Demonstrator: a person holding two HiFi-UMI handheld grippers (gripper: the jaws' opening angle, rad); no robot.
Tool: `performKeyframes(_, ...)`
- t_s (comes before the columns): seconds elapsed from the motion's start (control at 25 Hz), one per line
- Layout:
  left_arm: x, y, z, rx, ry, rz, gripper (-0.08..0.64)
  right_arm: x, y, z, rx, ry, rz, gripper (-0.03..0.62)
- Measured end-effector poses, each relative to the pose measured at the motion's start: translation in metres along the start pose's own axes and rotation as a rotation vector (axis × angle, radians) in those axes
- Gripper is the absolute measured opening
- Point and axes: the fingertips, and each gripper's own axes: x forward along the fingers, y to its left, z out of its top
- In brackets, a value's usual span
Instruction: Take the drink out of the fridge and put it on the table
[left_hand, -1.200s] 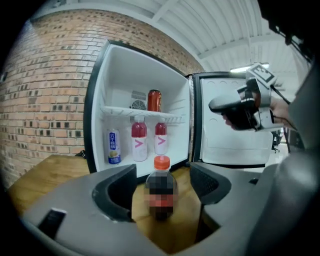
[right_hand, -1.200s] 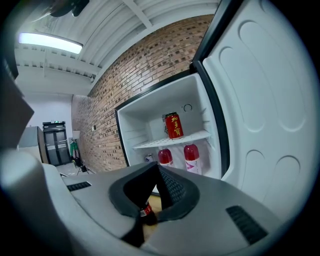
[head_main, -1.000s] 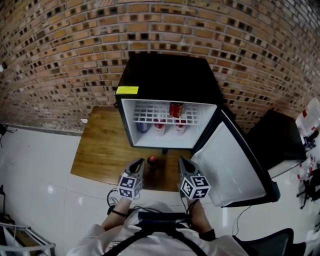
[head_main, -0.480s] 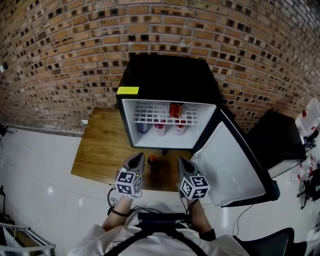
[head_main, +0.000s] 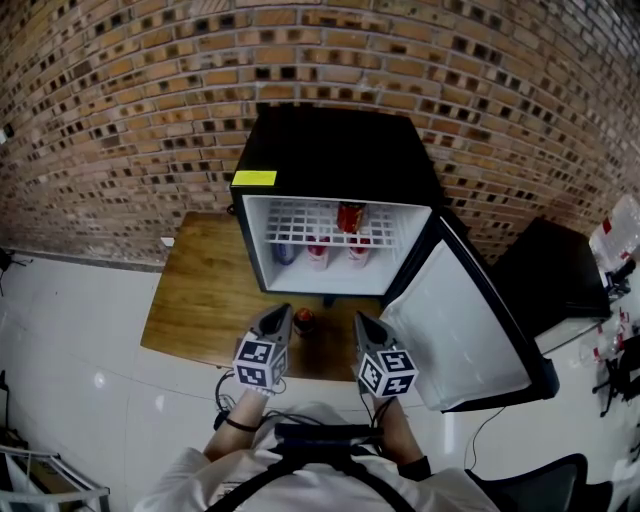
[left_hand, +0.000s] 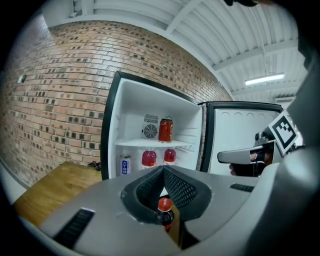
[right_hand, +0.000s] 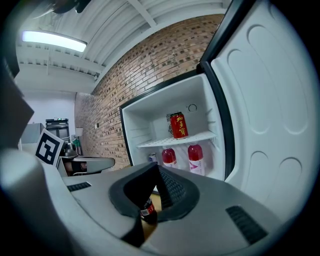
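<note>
Red-cap bottle (head_main: 305, 322) stands on desk (head_main: 200, 300), near side of open fridge (head_main: 340, 160), btw. your two claws.
Left claw (head_main: 281, 314) & right claw (head_main: 360, 320) both pinched closed, empty. Bottle prob. light, stiff, maybe slick if cold; take it mid-body, below cap.

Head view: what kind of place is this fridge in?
Probably a workshop or lab, not a home kitchen: a bare brick wall, a mini fridge sitting on a wooden table, and a ribbed metal ceiling with a strip light.
</note>
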Motion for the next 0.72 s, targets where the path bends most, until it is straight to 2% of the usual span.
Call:
performKeyframes(0.24, 0.0004, -0.0021, -0.0009, 0.002, 0.016, -0.010, 0.005, -0.0015, -0.0031, 0.0052, -0.020, -0.011, -0.024, 0.012)
performKeyframes(0.72, 0.0053, -0.0004, -0.0076, 0.003, 0.035, -0.015, 0.005, 0.0018, -0.0021, 0.0056, -0.025, -0.006, -0.015, 0.012)
